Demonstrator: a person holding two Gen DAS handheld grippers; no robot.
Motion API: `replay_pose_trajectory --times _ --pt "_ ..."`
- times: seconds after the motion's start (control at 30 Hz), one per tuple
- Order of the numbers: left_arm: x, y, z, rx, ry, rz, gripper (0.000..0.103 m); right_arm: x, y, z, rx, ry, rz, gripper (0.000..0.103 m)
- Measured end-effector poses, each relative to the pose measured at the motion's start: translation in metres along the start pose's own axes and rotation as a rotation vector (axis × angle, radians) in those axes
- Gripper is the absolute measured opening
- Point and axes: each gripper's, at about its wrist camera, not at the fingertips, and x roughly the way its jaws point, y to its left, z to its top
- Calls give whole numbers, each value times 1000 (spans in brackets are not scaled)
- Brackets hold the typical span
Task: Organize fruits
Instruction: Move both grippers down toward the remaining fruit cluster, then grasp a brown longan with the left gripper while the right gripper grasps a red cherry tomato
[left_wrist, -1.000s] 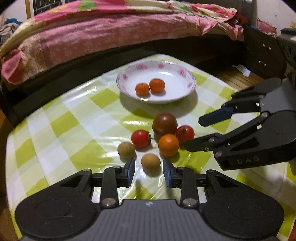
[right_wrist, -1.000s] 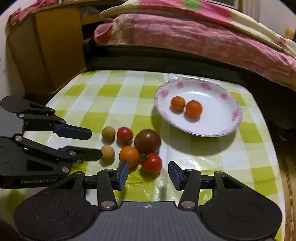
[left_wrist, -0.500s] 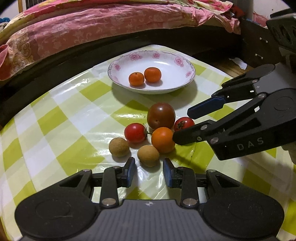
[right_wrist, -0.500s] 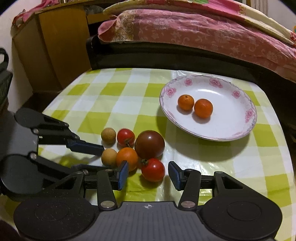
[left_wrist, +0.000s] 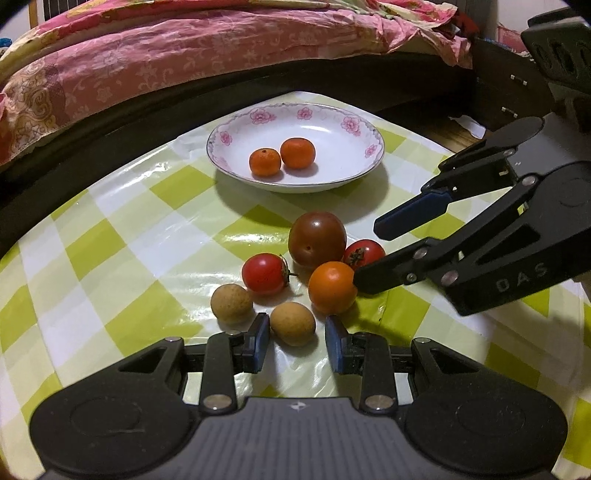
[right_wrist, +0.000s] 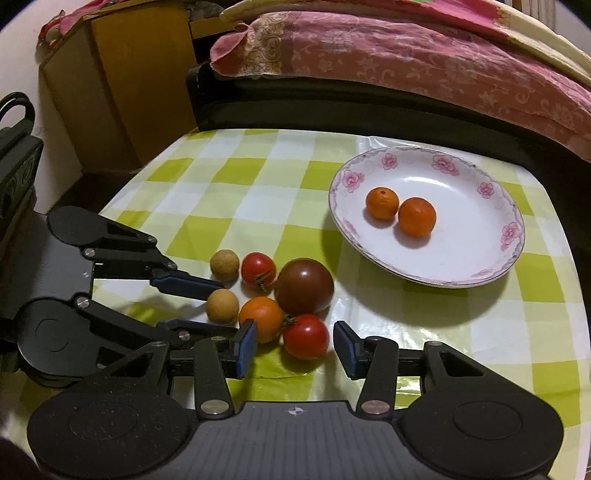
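A cluster of fruit lies on the checked tablecloth: a large dark tomato (left_wrist: 317, 239), two red tomatoes (left_wrist: 265, 273) (left_wrist: 364, 252), an orange fruit (left_wrist: 332, 287) and two brown longans (left_wrist: 292, 323) (left_wrist: 231, 303). My left gripper (left_wrist: 297, 338) is open with the near longan between its fingertips. My right gripper (right_wrist: 294, 341) is open around a red tomato (right_wrist: 306, 336), beside the orange fruit (right_wrist: 261, 319). A flowered white plate (left_wrist: 347, 122) holds two small oranges (left_wrist: 264, 161) (left_wrist: 297, 153).
A bed with a pink quilt (left_wrist: 184, 55) runs along the far side of the table. A wooden cabinet (right_wrist: 122, 85) stands at the far left in the right wrist view. The table edge (right_wrist: 576, 280) is close on the right.
Both grippers have moved forward to the fruit cluster. The near longan now sits between the left fingertips and a red tomato between the right ones. The fruit has not moved.
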Motion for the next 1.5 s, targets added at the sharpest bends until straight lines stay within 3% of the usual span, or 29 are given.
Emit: replay_pose_trajectory --times 0.37,0.5,0.73,0.87,1.13,1.5 --pt "0 0 1 1 -5 -2 36 -4 -5 1 -47 21 4 42" --pt "-1 -1 1 6 -4 -1 36 2 3 -3 -128 47 -27 40" --pt "1 -2 2 5 -6 -1 37 8 2 0 -108 11 -13 39" --pt "1 -3 2 16 -7 -3 37 8 3 1 -102 7 -8 25" --pt "-3 -7 2 44 1 -3 33 3 2 -1 -55 38 -36 24" --pt "-1 -12 0 62 -13 18 34 2 15 -7 -89 38 -120 25"
